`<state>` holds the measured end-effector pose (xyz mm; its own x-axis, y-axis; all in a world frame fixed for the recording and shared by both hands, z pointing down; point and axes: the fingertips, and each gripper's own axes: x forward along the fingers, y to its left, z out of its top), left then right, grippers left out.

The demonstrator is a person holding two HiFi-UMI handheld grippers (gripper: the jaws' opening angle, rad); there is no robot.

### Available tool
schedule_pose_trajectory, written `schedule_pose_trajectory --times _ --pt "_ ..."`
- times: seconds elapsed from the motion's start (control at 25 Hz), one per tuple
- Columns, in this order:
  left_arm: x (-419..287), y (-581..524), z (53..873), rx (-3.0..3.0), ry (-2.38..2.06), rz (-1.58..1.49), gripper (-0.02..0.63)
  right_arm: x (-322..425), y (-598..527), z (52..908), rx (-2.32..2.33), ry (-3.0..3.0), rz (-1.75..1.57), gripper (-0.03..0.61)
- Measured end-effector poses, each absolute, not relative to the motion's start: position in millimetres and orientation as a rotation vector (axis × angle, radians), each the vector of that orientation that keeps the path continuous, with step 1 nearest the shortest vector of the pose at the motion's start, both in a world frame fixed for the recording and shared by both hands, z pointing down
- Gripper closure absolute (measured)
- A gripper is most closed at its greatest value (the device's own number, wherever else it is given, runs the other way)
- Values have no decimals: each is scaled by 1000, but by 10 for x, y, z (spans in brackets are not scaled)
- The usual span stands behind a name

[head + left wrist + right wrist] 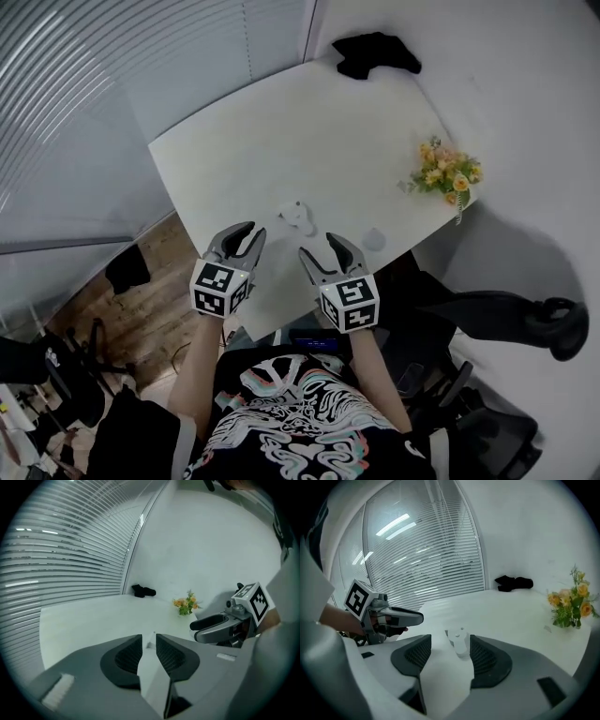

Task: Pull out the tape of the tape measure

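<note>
Head view, white table (272, 141), tape measure (298, 217), window blinds (94, 75)

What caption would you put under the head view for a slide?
Left gripper and right gripper, both open, hover near the white tape measure on the white table.

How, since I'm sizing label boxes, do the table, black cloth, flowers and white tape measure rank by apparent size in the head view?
Largest: the table.
Next: the black cloth and the flowers, too alike to rank.
Smallest: the tape measure, clearly.
</note>
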<state>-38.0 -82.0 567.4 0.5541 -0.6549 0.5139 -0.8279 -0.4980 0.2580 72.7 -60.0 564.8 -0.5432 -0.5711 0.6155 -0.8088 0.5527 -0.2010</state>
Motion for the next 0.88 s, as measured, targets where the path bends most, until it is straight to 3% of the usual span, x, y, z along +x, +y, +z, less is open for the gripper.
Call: schedule_pose_trajectory --times 0.88 --pt "-185 -1051 6221 2384 -1058 802 520 514 -1030 6200 856 -2257 580 294"
